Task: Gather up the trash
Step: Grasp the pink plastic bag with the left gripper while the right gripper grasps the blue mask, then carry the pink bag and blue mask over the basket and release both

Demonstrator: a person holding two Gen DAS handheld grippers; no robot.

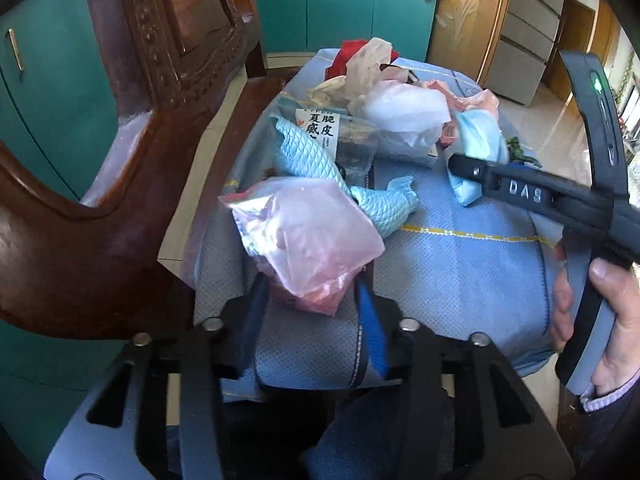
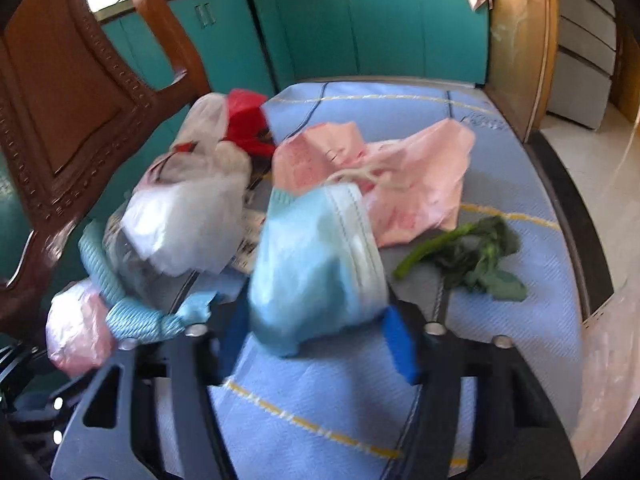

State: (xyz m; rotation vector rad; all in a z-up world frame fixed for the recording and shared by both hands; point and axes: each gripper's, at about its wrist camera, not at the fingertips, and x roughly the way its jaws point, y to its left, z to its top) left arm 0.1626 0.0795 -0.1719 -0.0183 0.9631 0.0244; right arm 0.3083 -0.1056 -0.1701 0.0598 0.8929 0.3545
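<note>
left gripper (image 1: 310, 316): jaws parted around crumpled pink plastic bag (image 1: 308, 236), near left of blue cloth (image 1: 460, 264) | right gripper (image 2: 316, 344): blurred, apparently pinching light-blue face mask (image 2: 316, 264) | risk: thin bag slips; mask drops

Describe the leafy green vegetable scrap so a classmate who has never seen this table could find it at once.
Start at the table's blue cloth and move to the side away from the carved wooden chair. There, beside the pink plastic bag, lies the vegetable scrap by itself. It is the only dark green, leafy, stalked thing among pale bags and wrappers.
</note>
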